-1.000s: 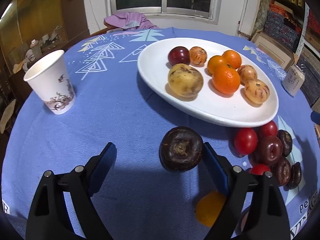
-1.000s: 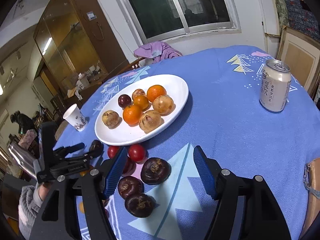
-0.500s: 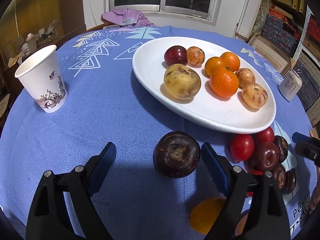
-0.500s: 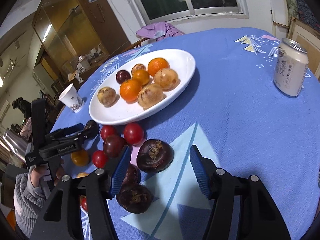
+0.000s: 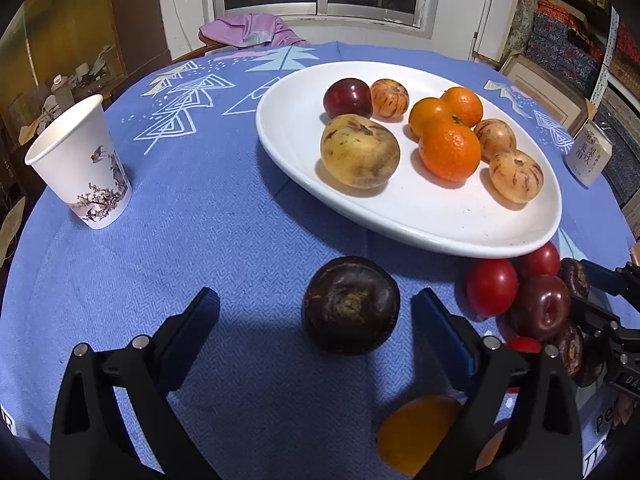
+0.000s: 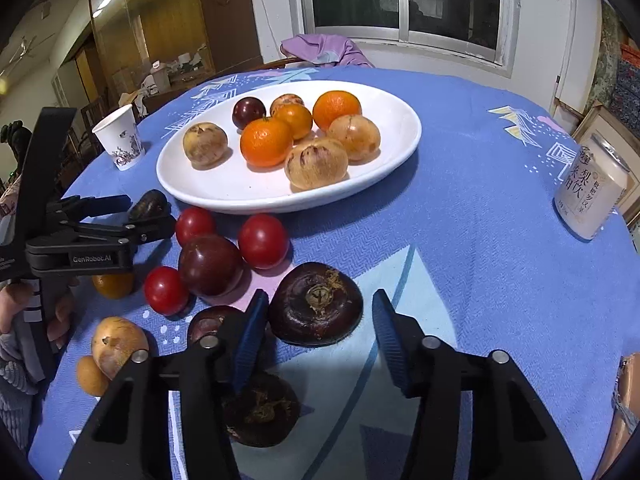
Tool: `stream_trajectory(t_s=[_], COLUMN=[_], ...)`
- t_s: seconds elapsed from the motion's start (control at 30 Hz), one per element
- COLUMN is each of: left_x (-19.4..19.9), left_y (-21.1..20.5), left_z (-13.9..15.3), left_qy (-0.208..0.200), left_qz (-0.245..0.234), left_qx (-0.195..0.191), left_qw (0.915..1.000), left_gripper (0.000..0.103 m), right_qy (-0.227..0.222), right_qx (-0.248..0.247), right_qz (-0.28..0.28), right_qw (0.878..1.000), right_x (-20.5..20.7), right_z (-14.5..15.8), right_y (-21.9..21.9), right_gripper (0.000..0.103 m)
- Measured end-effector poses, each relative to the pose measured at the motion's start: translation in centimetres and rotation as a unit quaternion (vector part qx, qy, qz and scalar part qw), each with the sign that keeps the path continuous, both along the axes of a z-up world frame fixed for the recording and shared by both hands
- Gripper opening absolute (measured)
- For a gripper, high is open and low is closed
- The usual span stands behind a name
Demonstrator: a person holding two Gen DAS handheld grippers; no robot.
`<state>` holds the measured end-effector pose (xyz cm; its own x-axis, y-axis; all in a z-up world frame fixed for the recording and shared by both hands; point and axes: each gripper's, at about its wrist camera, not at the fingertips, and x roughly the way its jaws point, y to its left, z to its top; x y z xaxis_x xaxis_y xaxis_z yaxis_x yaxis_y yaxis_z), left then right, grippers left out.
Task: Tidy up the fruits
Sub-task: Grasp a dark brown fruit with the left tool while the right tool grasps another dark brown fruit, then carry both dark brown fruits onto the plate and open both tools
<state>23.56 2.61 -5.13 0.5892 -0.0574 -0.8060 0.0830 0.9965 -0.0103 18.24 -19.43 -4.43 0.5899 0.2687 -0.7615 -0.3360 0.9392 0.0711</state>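
1. The left gripper is opening, its jaws spreading wide around a dark fruit that is sitting on the cloth, nearer the right pad, with neither pad touching it.
2. The right gripper is closing, a second dark fruit lying between its blue pads, the left pad just beside the skin and the right one standing apart; nothing is being gripped.
3. A plum and three tomatoes are clustering at 10 o'clock from the right jaws, just beside the plate; two more dark fruits are lying at 7 o'clock, partly hidden by the left finger.
4. The white plate is sitting at 12 o'clock, carrying three oranges, a plum and four pale speckled fruits.
5. A paper cup is standing at 10 o'clock from the left jaws, well apart from the plate.
6. A can is standing at 2 o'clock from the right jaws, near the table's edge.
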Motion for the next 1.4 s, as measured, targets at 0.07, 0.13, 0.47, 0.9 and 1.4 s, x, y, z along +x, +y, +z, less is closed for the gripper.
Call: stream_trajectory(t_s=[0.07,0.13,0.47,0.9,1.4], left_x=[0.0,0.0,-0.1,-1.8,-4.4], left_y=[0.1,0.1,1.4,-0.8,-0.3], left_z=[0.0,0.0,0.3,0.7,4.9], left_qy=[0.000,0.001,-0.009,-0.023,-0.086], left_qz=[-0.001,0.000,0.018,-0.026,-0.016], left_qx=[-0.001,-0.001,-0.039,-0.003,-0.020], left_qw=[1.0000,1.0000,0.9990,0.9994,0.9960], left_gripper=[0.097,0.098,0.098,0.040,0.040], right_qy=[-0.002,-0.006,-0.007,-0.003,-0.072], right_qx=[-0.005,-0.015,-0.021,-0.013,0.071], right_qz=[0.003,0.003,-0.015,-0.016,-0.059], right_qw=[1.000,1.000,1.000,1.000,0.993], right_x=[-0.1,-0.2,0.2,0.3,-1.5], right_z=[0.0,0.1,-0.2,-0.4,5.2], right_y=[0.1,0.1,-1.0,-1.3,-5.5], right_gripper=[0.049,0.049,0.049,0.049,0.048])
